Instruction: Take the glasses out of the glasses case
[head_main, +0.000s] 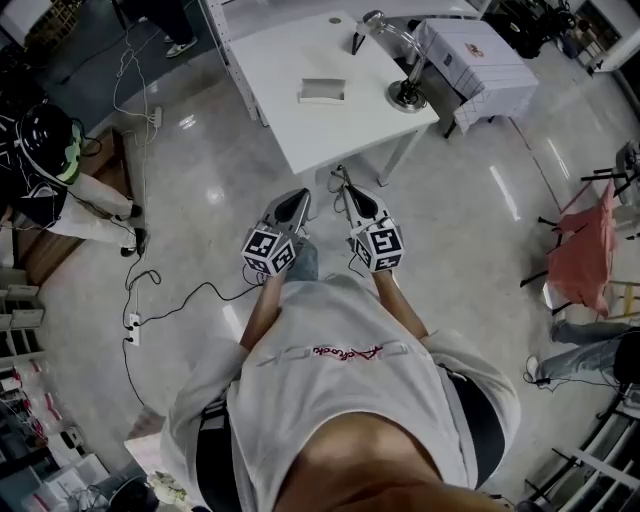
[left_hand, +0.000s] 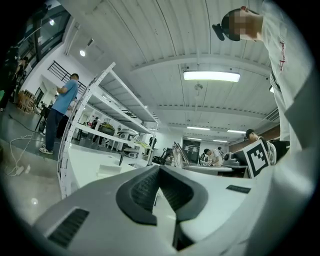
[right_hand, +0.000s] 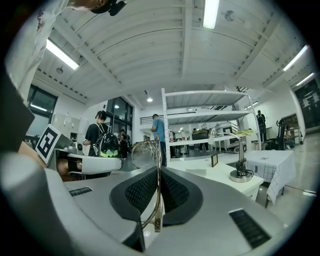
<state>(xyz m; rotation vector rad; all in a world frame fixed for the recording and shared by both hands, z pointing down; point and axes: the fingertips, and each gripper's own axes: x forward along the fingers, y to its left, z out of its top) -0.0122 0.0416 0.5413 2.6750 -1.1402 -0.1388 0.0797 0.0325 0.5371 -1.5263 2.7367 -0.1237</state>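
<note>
Left hand-held gripper (left_hand: 159, 169): held out in front of your chest, its jaws brought together with nothing between the pads.
Right hand-held gripper (right_hand: 159, 170): just beside the left one, its jaws clamped on the thin gold frame of the glasses (right_hand: 158, 147).
Glasses: out of their case and in the air, carried by your right hand-held gripper alone. One round lens stands up past the jaw tips, and a slim metal arm runs down between the pads.
Floor (head_main: 450, 220): glossy and pale. You stand on it, with both grippers over it just short of the table's near corner.
Tabletop (head_main: 300, 130): white, straight ahead of both grippers.
Glasses case (head_main: 322, 92): pale, lying near the middle of the tabletop, well apart from the glasses. No view shows whether its lid is up.
Desk lamp (head_main: 405, 95): its round base sits at the tabletop's right edge, to the right of the case.
Cloth-covered table (head_main: 470, 55): stands beyond the lamp.
</note>
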